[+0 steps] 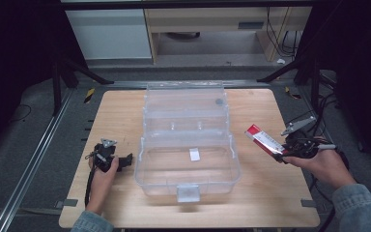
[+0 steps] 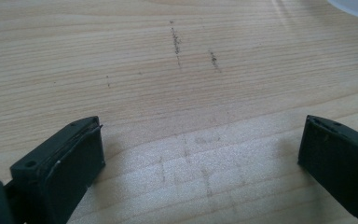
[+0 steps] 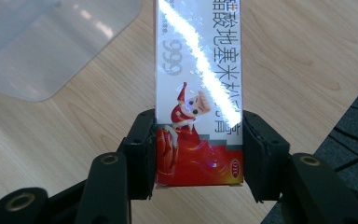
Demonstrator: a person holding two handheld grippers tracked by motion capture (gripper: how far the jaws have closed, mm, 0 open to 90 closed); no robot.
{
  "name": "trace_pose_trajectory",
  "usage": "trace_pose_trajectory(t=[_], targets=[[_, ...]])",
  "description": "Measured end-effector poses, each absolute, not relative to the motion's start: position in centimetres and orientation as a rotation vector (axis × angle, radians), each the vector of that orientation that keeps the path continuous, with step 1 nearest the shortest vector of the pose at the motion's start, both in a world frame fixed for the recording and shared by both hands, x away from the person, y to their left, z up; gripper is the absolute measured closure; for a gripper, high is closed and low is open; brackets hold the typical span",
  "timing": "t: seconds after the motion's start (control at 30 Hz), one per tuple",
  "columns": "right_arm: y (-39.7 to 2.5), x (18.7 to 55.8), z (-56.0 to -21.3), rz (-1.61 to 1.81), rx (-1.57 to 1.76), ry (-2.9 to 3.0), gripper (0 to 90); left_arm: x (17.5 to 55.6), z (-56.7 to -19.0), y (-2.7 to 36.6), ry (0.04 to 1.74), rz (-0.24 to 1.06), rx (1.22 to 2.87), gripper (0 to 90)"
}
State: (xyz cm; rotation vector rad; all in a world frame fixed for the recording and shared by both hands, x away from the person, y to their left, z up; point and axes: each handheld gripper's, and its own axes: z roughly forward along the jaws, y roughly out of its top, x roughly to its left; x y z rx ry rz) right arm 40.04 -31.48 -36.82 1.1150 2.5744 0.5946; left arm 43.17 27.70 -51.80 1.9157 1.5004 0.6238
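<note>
The right gripper [image 1: 284,153] hangs above the right part of the wooden bench [image 1: 270,203], held in the person's right hand [image 1: 321,164]. Its two black jaws are closed on the lower end of a small carton [image 3: 198,93], one jaw pressed on each narrow side. The carton is red and white, with printed characters, the number 999 and a cartoon figure on its face, and a strong glare runs across it. It reaches forward from the jaws, away from the hand and toward a clear plastic box [image 1: 188,166], but it does not touch the box. In the high view the carton [image 1: 263,140] is tilted and is lifted off the bench. The box stands in the middle of the bench, between the two grippers, with its lid [image 1: 186,104] open and leaning back; a small white label lies on its floor. The left gripper [image 1: 121,162] is low over the bench, left of the box, in the left hand [image 1: 104,176]. Its jaws stand wide apart and hold nothing; between them is bare wood [image 2: 191,140] with a few dark marks.
</note>
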Motion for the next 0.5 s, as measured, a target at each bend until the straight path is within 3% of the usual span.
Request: trace_pose_trajectory(t=[0.5], targets=[[-29.7, 39.4, -32.1, 0.643, 1.019, 2.559, 51.7, 43.1, -51.8, 27.6, 1.502, 0.624, 1.916, 0.0]])
